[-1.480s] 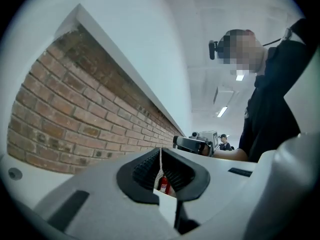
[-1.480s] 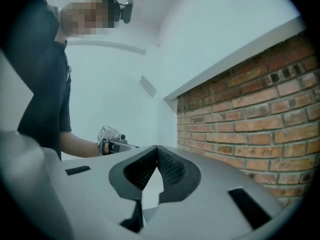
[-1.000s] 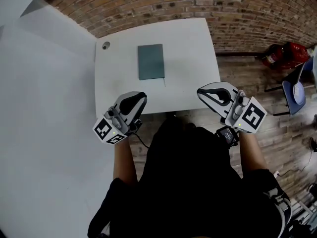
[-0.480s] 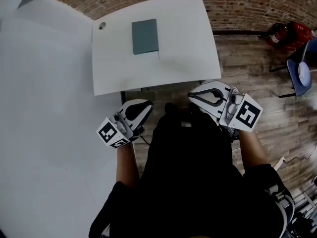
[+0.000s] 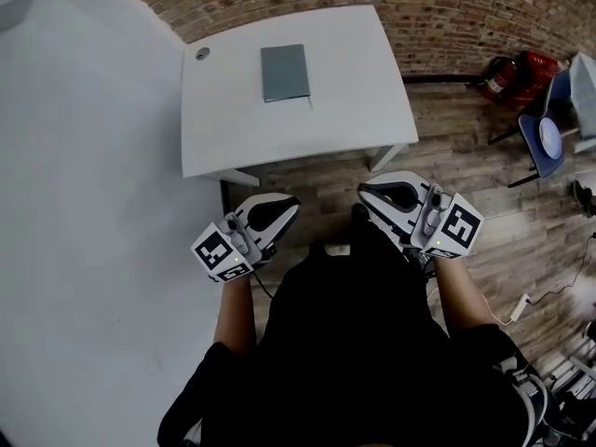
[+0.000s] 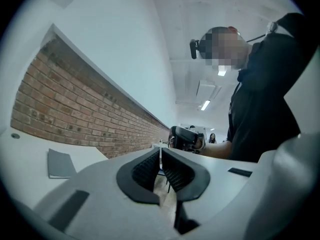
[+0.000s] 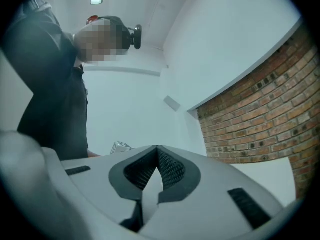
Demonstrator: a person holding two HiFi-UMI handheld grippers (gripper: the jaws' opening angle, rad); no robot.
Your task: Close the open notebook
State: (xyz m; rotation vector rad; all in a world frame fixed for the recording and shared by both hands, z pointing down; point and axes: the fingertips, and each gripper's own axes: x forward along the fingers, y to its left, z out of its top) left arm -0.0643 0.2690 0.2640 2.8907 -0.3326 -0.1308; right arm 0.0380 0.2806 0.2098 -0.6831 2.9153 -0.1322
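A grey-green notebook (image 5: 284,72) lies shut and flat on the white table (image 5: 345,91), toward its far side; the left gripper view shows the notebook (image 6: 61,163) at the far left. Both grippers are held well back from the table, over the wooden floor and close to the person's body. My left gripper (image 5: 291,204) is shut with nothing between its jaws, and its tips (image 6: 160,150) meet. My right gripper (image 5: 365,192) is shut and empty too, its tips (image 7: 157,148) closed together.
A brick wall (image 5: 447,7) runs behind the table and a white wall (image 5: 84,156) stands to the left. A small round grommet (image 5: 201,53) sits at the table's far left corner. Red bags (image 5: 512,77) and a blue chair (image 5: 549,138) stand at the right on the wooden floor.
Both grippers have drawn back from the table's near edge toward the person's body, over the floor. The table and the notebook look farther away. The jaws stay shut.
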